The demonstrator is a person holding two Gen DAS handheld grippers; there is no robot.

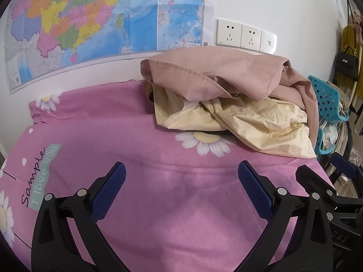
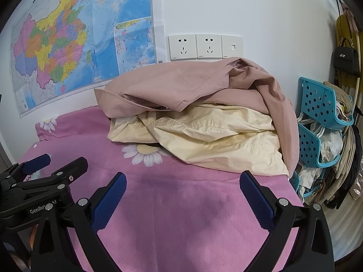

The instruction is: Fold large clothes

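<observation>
A crumpled dusty-pink garment (image 1: pixel 215 72) lies on top of a crumpled pale yellow garment (image 1: pixel 254 124) at the far right of a pink daisy-print sheet (image 1: pixel 113 122), against the wall. Both show in the right wrist view too, pink (image 2: pixel 177 83) over yellow (image 2: pixel 217 136). My left gripper (image 1: pixel 181 170) is open and empty, low over the bare sheet, short of the pile. My right gripper (image 2: pixel 182 181) is open and empty, also short of the pile. The right gripper shows at the left view's right edge (image 1: pixel 317 181), the left gripper at the right view's left edge (image 2: pixel 50 167).
A map (image 1: pixel 90 22) and wall sockets (image 1: pixel 245 36) are on the wall behind. Blue plastic baskets (image 2: pixel 317 117) with clutter stand past the sheet's right edge. A black handbag (image 2: pixel 344 59) hangs at the far right.
</observation>
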